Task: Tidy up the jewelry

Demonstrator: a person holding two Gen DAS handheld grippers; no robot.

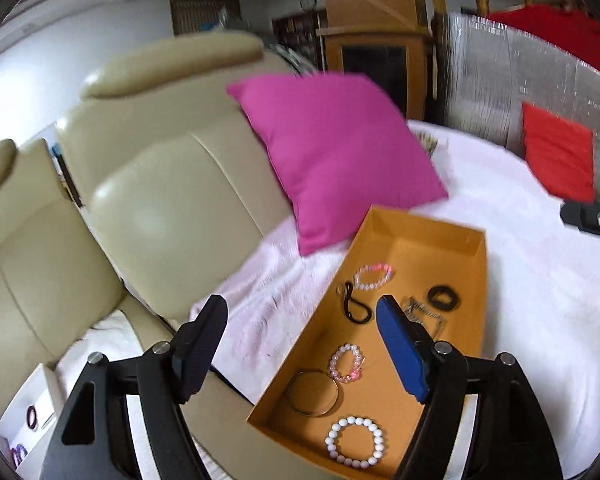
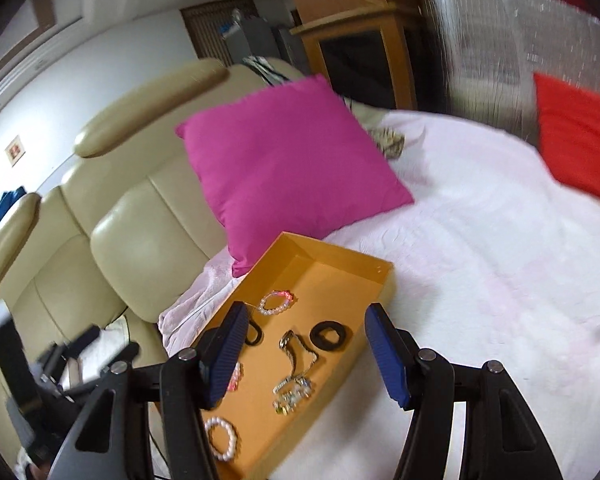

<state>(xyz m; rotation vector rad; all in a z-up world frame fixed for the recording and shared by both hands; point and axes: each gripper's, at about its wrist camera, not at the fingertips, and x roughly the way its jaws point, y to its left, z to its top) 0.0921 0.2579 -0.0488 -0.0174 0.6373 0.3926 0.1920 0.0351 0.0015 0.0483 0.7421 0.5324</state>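
An orange box (image 1: 440, 236) (image 2: 340, 258) lies on a white bedspread and holds jewelry. Inside it I see a white bead bracelet (image 1: 355, 442) (image 2: 221, 438), a thin metal bangle (image 1: 315, 393), a pink bead bracelet (image 1: 346, 362), a pale pink bracelet (image 1: 374, 276) (image 2: 276, 303), a black cord (image 1: 356, 308), a black ring-shaped band (image 1: 444, 297) (image 2: 330, 335) and a tangled metal chain (image 2: 294, 384). My left gripper (image 1: 302, 312) hangs above the box's left edge, open and holding nothing. My right gripper (image 2: 306, 316) hovers over the box, open and holding nothing.
A magenta pillow (image 1: 336, 152) (image 2: 288, 164) leans beyond the box against a cream leather headboard (image 1: 160, 184). A red cushion (image 1: 558, 156) (image 2: 580, 136) lies at the far right before a silver foil panel (image 1: 512, 76). A white box (image 1: 32, 408) with small items sits at lower left.
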